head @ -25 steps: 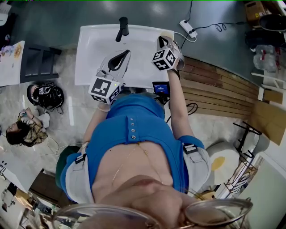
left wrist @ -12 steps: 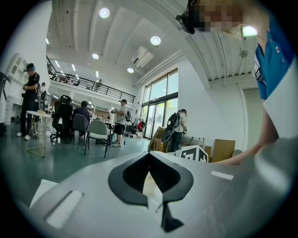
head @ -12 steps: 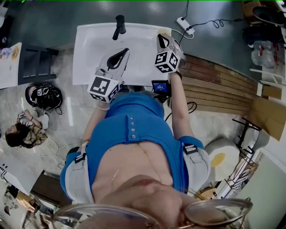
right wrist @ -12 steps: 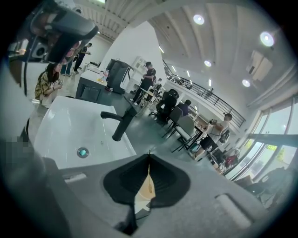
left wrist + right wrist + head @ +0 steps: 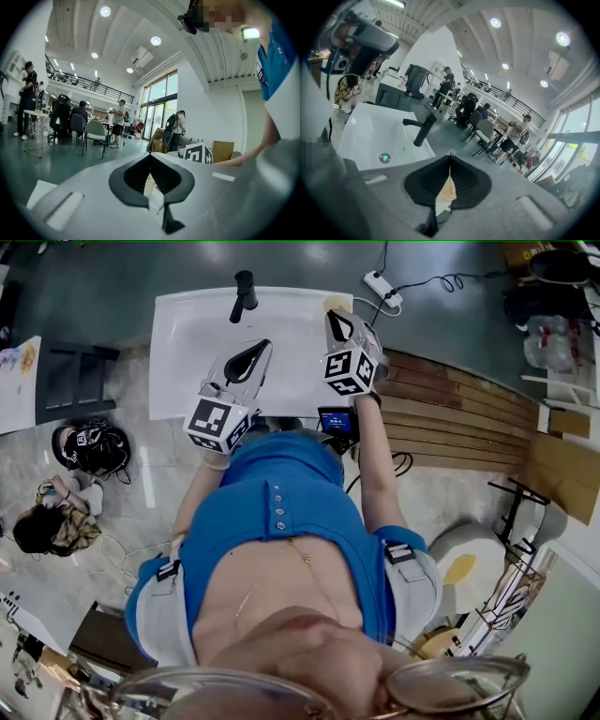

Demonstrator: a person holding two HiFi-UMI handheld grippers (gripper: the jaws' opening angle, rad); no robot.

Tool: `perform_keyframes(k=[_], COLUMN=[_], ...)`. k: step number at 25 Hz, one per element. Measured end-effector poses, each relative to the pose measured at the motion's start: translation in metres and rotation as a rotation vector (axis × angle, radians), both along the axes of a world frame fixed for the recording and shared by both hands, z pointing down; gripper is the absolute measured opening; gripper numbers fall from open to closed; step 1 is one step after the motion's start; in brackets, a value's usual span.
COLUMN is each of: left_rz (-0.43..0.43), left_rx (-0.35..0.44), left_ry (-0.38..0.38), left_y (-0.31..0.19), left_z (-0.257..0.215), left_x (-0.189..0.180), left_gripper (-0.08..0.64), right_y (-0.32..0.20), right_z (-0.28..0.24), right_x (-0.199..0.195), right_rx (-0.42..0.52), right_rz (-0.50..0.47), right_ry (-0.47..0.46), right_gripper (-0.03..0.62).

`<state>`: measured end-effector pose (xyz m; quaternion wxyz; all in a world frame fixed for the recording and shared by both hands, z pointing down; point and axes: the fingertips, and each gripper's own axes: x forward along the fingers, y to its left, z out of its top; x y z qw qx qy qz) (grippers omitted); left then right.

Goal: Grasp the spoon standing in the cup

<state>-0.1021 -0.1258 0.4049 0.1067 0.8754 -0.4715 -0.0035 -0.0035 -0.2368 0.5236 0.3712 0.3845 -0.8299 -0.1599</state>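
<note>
Head view, compared with a second ago: the right claw and its marker cube stand slightly higher against the worktop, and more of the pale tan cup is uncovered just beyond the claw's tip. The left claw is almost unchanged. The worktop is a white slab in the upper centre of the frame, with a black tap at its far edge and, in the right gripper view, a small round drain. Around it lie a grey-green floor, a power strip at the top, wooden planking at the right, and a black backpack and a crouching person at the left. Both gripper views open onto a tall hall with ceiling lamps, a balcony, chairs and standing people. Both claws are closed, tips meeting. The cup sits at the worktop's upper right corner, just beside the right claw's tip. A cream shape fills the slit below the right claw's tips; whether it is cup or spoon cannot be told, and the spoon is not separately discernible.
</note>
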Motion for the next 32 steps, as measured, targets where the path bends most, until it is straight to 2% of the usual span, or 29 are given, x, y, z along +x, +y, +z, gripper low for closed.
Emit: perform_keyframes(k=[9, 18, 32], left_rz=[0.021, 0.056, 0.142], left_rx=[-0.002, -0.011, -0.074], left_ry=[0.000, 0.001, 0.004], left_y=[-0.001, -0.006, -0.014], left_z=[0.001, 0.006, 0.026], left_x=[0.008, 0.021, 0.048], left_gripper=[0.002, 0.002, 0.002], right_y=[0.017, 0.029, 0.056], right_z=[-0.023, -0.034, -0.051], right_x=[0.001, 0.006, 0.010], right_rx=[0.050, 0.101, 0.149], right_rz=[-0.040, -0.080, -0.145], right_ry=[-0.034, -0.023, -0.038], right_gripper=[0.009, 0.009, 0.009])
